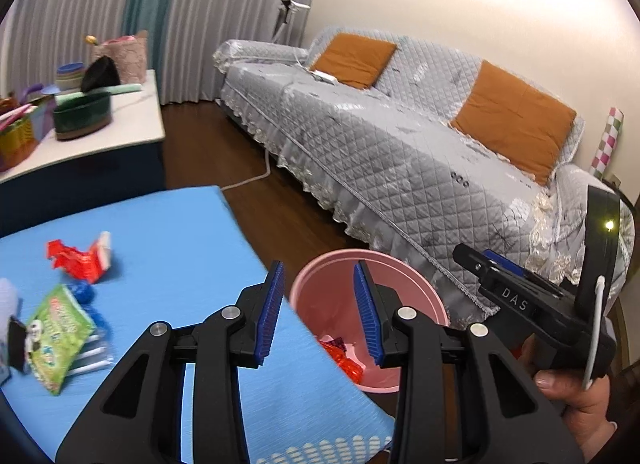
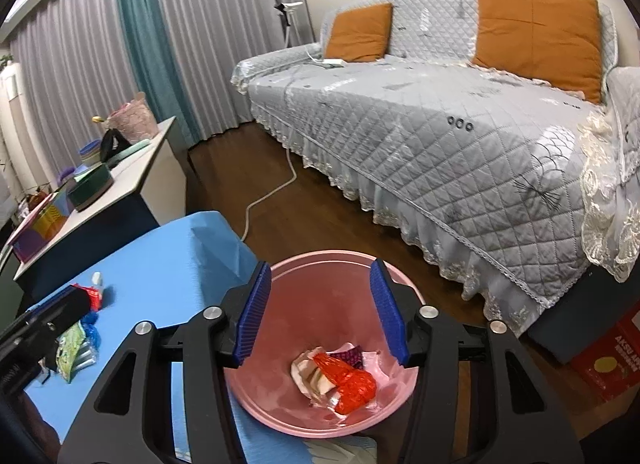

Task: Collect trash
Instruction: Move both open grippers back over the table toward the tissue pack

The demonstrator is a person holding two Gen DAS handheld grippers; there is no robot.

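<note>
Blue ribbed pads line both grippers. In the left wrist view the left gripper (image 1: 320, 312) stands partly open with nothing between its jaws; the gap frames the edge of the blue table cover (image 1: 168, 232) and the near rim of the pink bin (image 1: 400, 264), which stands on the dark wood floor (image 1: 280, 216) just beside the table. In the right wrist view the right gripper (image 2: 324, 312) is likewise partly open and empty, poised directly above the bin's mouth (image 2: 276, 404).

Trash in the bin: a crumpled red wrapper (image 2: 348, 380) lies at the bottom, below and between the right jaws, its long axis running from upper left to lower right, resting on pale crumpled paper (image 2: 308, 372); a dark patterned scrap (image 2: 352, 356) lies just behind it.

Trash on the table, left of the left jaws: a green snack packet (image 1: 60, 336) lies flat, its long axis running from upper right to lower left, print too blurred to read; a clear wrapper (image 1: 92, 356) lies partly under it. Beyond these lie a crumpled blue piece (image 1: 82, 292) and a torn red-and-white wrapper (image 1: 80, 258), long axis roughly left to right.

At right in the left wrist view, a person's hand (image 1: 576, 404) holds the right gripper's body, lettered "DAS". A red carton (image 2: 608, 364) on the floor reads "AKSU". Farther off: a white-topped cabinet (image 1: 132, 120) bearing containers, a grey quilted sofa (image 1: 400, 152) with orange cushions (image 1: 516, 116), and grey curtains (image 1: 220, 16).
</note>
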